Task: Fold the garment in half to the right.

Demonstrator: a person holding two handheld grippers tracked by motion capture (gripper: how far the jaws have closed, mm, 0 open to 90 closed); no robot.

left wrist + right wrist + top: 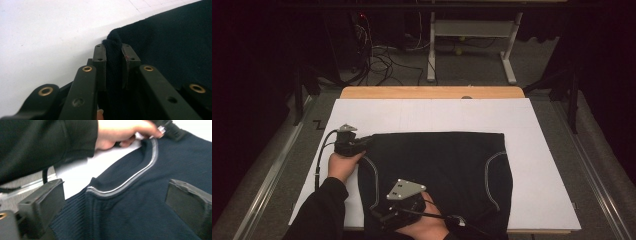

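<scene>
Sweater (437, 175) cloth is pinched at its far-left corner between the pressed-together jaws of the left gripper (113, 52), while the right gripper (112, 202) hangs spread over the ribbed near-left edge, gripping nothing. One corner looks secured and the second grab remains; any fold is not yet begun. It lies flat on the white board (537, 165), reaching the near edge, long axis running left to right.

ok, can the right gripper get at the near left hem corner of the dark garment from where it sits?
Probably yes. The right gripper hovers with jaws open over the dark garment by that corner, nothing between. The left gripper pinches the far corner, clear of it.
</scene>
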